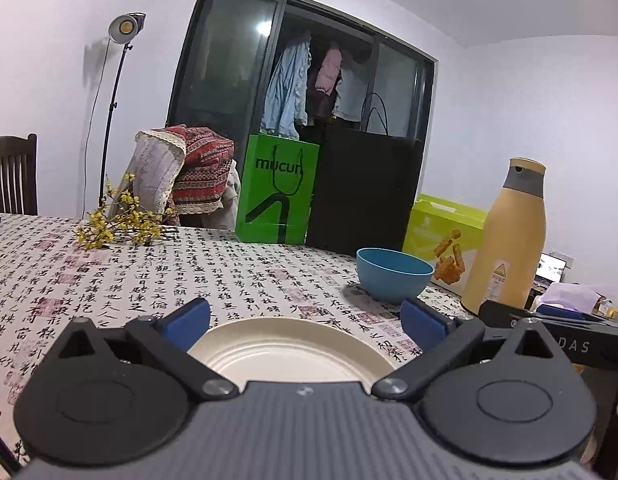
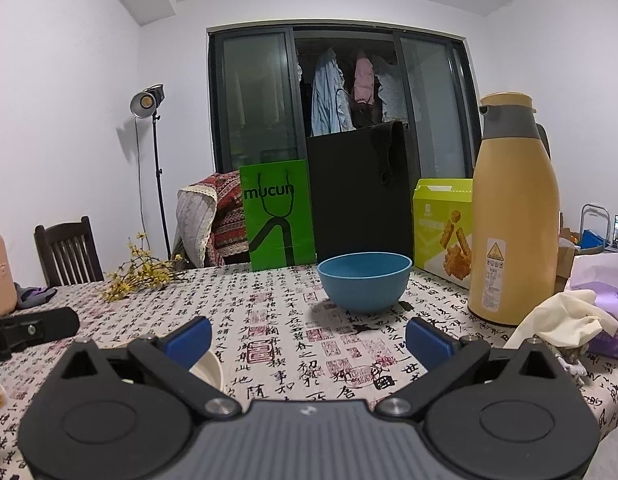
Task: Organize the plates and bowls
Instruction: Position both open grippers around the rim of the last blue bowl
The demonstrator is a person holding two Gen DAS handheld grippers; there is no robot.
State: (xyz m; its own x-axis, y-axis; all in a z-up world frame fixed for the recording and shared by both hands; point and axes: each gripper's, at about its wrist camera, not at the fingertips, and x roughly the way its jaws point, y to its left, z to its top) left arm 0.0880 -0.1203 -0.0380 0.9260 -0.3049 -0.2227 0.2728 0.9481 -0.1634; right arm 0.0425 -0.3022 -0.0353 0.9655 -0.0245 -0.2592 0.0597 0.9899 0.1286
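A cream plate (image 1: 287, 350) lies on the calligraphy tablecloth (image 1: 109, 280) straight in front of my left gripper (image 1: 305, 320), whose blue fingers stand wide apart on either side of it without touching. A blue bowl (image 1: 393, 275) sits upright beyond the plate, to the right. In the right wrist view the same blue bowl (image 2: 364, 281) stands ahead of my right gripper (image 2: 309, 340), which is open and holds nothing. A sliver of the cream plate (image 2: 209, 370) shows behind its left finger.
A tan thermos (image 2: 513, 216) stands right of the bowl, with a yellow-green snack box (image 2: 443, 224), a green bag (image 2: 277, 220) and a black bag (image 2: 361, 192) along the far edge. Yellow flowers (image 2: 143, 274) lie far left. Crumpled tissue and a purple pack (image 2: 589, 312) sit right.
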